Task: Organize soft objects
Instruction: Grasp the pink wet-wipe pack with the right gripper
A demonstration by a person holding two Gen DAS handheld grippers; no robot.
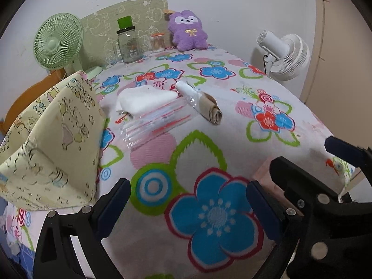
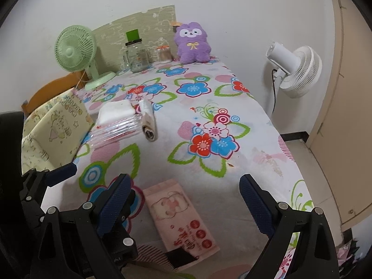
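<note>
Both hand-held grippers spread wide, holding nothing: left hand-held gripper (image 1: 188, 205) over big blue flower on floral-cloth bench (image 1: 232, 121), right hand-held gripper (image 2: 184, 197) above flat pink tissue pack (image 2: 180, 218) at near edge. Mid-bench: folded white cloth (image 1: 145, 101) on clear striped plastic bag (image 1: 155, 123), rolled beige towel (image 1: 210, 109) just beside. Far end: purple plush bear (image 1: 189, 30) against wall.

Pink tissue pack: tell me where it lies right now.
In the right wrist view the pink tissue pack lies flat on the floral tablecloth at the near edge, just ahead of the open right gripper, between its fingers.
</note>
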